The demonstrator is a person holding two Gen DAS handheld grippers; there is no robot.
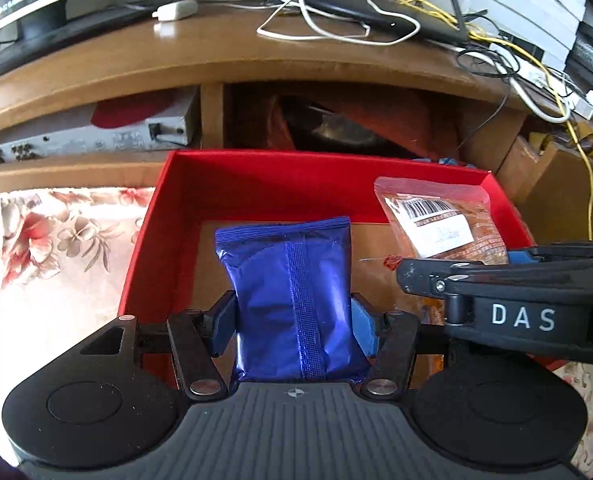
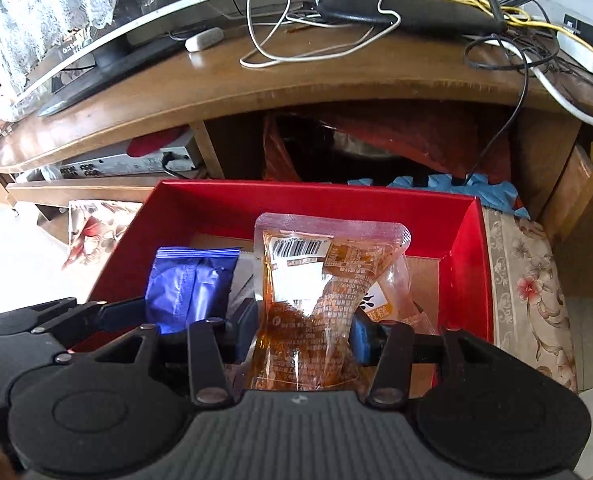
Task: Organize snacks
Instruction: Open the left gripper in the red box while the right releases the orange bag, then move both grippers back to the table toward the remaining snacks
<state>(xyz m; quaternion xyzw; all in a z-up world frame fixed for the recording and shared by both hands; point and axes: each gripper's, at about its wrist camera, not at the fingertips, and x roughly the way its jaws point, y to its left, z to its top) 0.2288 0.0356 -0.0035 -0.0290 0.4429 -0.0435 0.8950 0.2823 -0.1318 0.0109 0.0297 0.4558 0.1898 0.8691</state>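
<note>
Left tongs [image 1: 292,324] clamped on a blue foil snack packet [image 1: 292,300], pads pressing both of its sides; packet upright, seam facing the camera, held over the open red box [image 1: 168,200]. Whether the packet's lower end touches the cardboard floor of the box cannot be told.

Right tongs [image 2: 302,328] clamped on a clear pouch of orange-brown snack [image 2: 312,300], barcode label near its top, also upright over the same red box [image 2: 464,248]. A second clear packet [image 2: 384,304] lies in the box behind it, at the right side.

The two packets sit side by side, blue one to the left, pouch [image 1: 444,224] to the right; right tongs [image 1: 416,276] reach in from the right edge of the left view.

Box rests on a floral cloth [image 1: 56,232], in front of a wooden worktop [image 1: 216,52] carrying cables [image 1: 336,28], a black router [image 1: 376,12] and a monitor base [image 1: 56,28].
</note>
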